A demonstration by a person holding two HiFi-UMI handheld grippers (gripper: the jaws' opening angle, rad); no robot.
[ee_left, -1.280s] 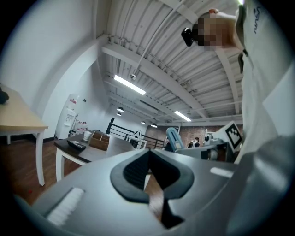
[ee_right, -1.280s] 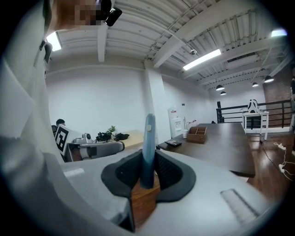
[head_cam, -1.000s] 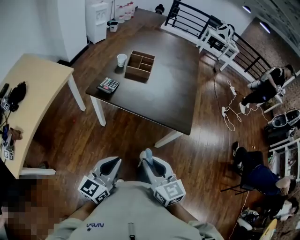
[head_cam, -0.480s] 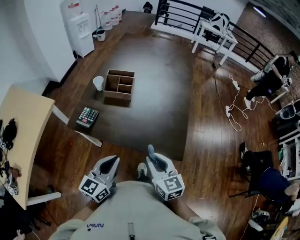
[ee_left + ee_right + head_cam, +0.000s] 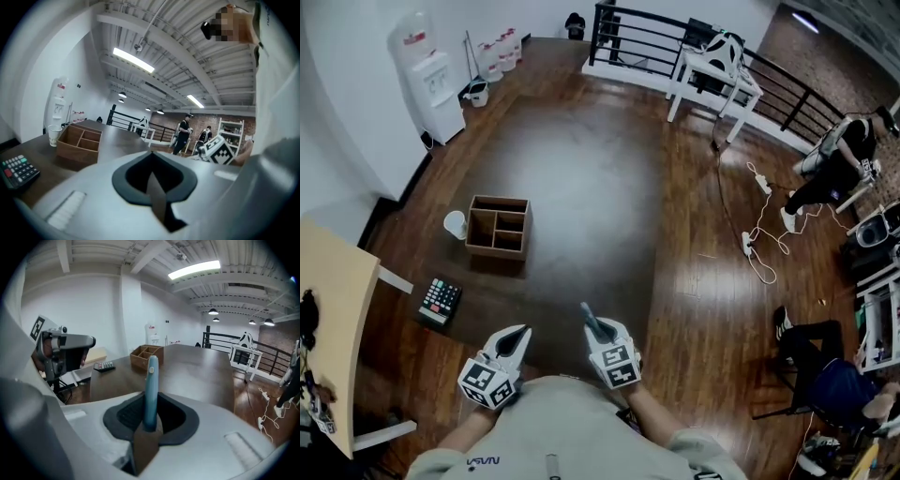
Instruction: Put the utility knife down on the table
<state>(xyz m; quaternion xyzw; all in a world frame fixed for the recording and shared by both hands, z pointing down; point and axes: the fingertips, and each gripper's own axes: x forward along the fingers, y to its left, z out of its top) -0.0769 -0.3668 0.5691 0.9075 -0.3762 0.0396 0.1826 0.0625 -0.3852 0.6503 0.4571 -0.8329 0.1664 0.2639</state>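
Wide dark table (image 5: 581, 169) beyond utility knife (image 5: 592, 319)

Dark wood table (image 5: 581, 187) (faintly glossy)

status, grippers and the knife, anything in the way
Right gripper shut on utility knife, above table, not yet down. Left gripper shut, empty. Box, cup, calculator off left; nothing blocking.

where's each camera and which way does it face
Head view: person's head, steeply down on dark table; left tool, right tool, shirt show.
Left gripper view: on left tool, level across table; shut jaws show.
Right gripper view: on right tool, along its gripped utility knife.
All three show the wooden box.
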